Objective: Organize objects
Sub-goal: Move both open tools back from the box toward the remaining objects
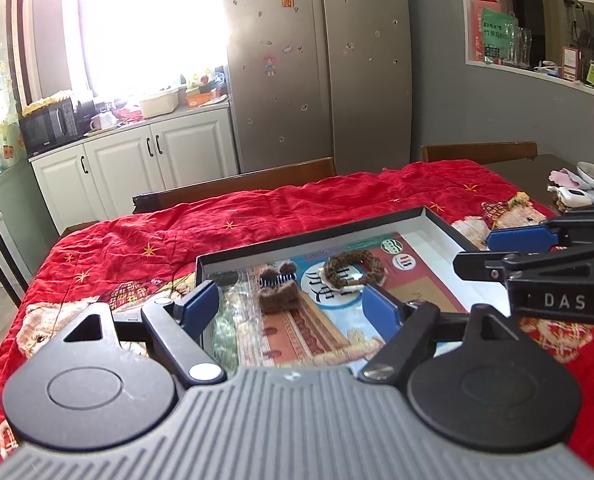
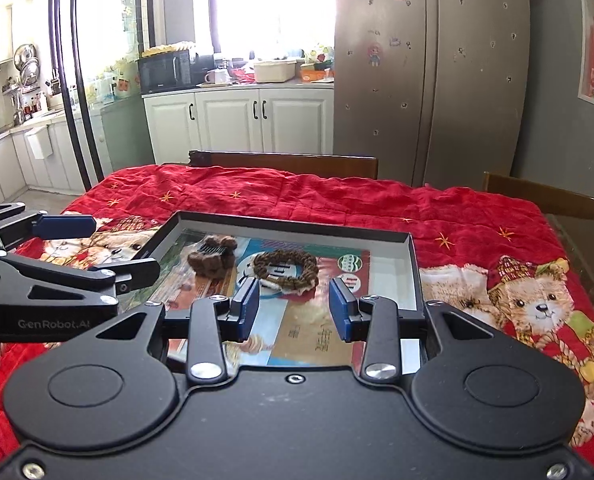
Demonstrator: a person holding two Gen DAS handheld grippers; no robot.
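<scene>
Currently both grippers are hanging empty over the shallow black cardboard tray (image 2: 415,264), left gripper (image 1: 293,300) jaws wide, right gripper (image 2: 293,308) jaws narrower, risking nudging each other, while the brown braided hair ring (image 2: 287,270) is lying just beyond the right jaws.
</scene>
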